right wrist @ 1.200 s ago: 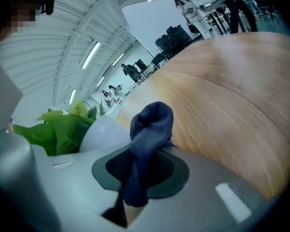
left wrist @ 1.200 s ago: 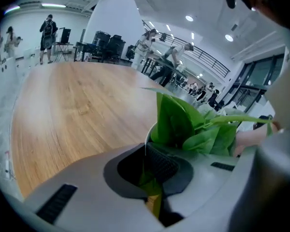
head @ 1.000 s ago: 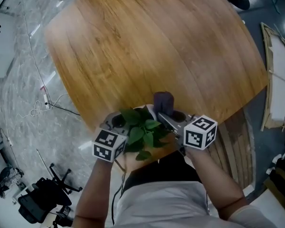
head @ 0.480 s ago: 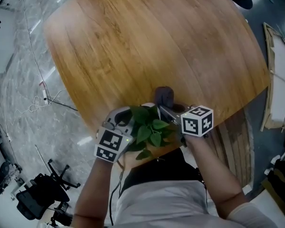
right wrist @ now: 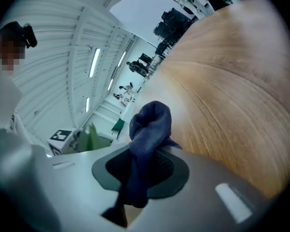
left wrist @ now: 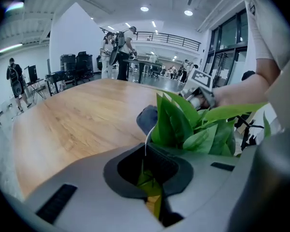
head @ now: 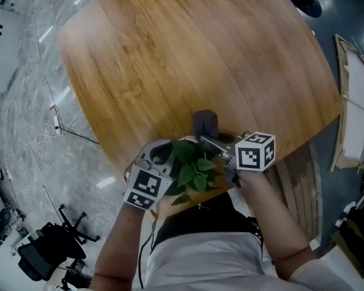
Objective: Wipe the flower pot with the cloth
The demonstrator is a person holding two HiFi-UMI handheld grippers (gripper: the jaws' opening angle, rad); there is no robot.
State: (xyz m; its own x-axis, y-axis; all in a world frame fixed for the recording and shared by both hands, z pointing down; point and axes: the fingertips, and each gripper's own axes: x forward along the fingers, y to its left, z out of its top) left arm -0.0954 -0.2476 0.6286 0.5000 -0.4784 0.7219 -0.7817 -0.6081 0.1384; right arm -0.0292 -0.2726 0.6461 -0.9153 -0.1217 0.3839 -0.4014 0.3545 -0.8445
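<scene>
The flower pot's green plant (head: 193, 165) sits at the wooden table's (head: 188, 53) near edge, close to the person's body. Leaves hide most of the pot; a thin white rim (left wrist: 146, 145) shows between the left gripper's jaws. My left gripper (head: 167, 156) is shut on that rim from the left. A dark blue cloth (head: 205, 123) bunches at the pot's far side, with my right gripper (head: 210, 142) shut on it. The cloth (right wrist: 149, 127) stands up out of the right gripper's (right wrist: 135, 178) jaws. In the left gripper view the leaves (left wrist: 183, 122) rise just past the left gripper (left wrist: 150, 178).
The round table stretches away beyond the pot. Below its left edge are a marble floor, a cable (head: 54, 126) and an office chair (head: 42, 262). Wooden panels (head: 352, 102) lie on the floor at the right. People stand far off in the hall (left wrist: 118, 42).
The right gripper and the cloth have shifted slightly away from the person, along the pot's far side. The left gripper has stayed clamped on the pot and turned a little.
</scene>
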